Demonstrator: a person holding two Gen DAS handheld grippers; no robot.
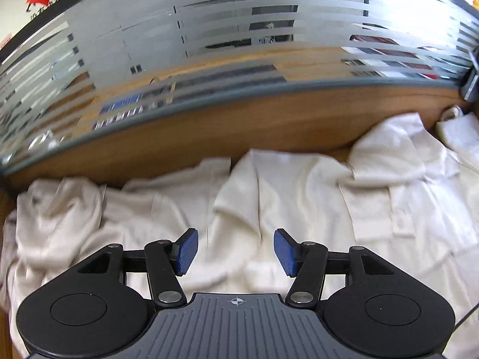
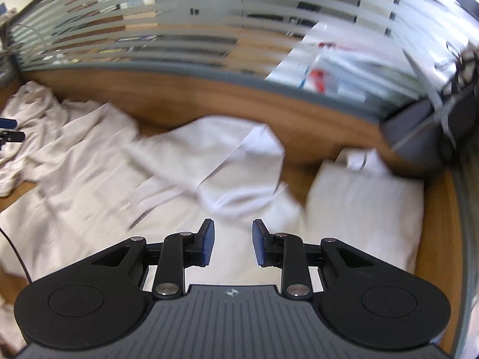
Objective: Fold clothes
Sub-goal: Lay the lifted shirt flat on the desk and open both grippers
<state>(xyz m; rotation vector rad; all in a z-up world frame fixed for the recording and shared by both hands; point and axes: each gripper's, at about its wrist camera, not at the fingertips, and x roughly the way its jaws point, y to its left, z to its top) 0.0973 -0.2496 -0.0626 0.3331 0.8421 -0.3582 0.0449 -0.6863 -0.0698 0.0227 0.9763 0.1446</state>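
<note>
A cream white shirt [image 1: 269,197] lies spread and rumpled across the wooden desk, its buttoned front [image 1: 398,224] to the right in the left wrist view. My left gripper [image 1: 236,249] hangs just above the cloth, open, with nothing between its blue pads [image 1: 188,251]. In the right wrist view the same shirt [image 2: 98,179] shows blurred, with one sleeve [image 2: 239,161] folded over the body. Above that cloth my right gripper [image 2: 233,246] is open a smaller way, its pads [image 2: 208,245] apart with only air between them.
A frosted striped glass partition [image 1: 209,45] stands along the desk's far edge, above a wooden ledge [image 1: 239,119]. A folded white garment [image 2: 365,209] lies to the right of the shirt. A grey object [image 2: 419,125] sits in the far right corner. The other gripper's tip [image 2: 7,128] shows at the left edge.
</note>
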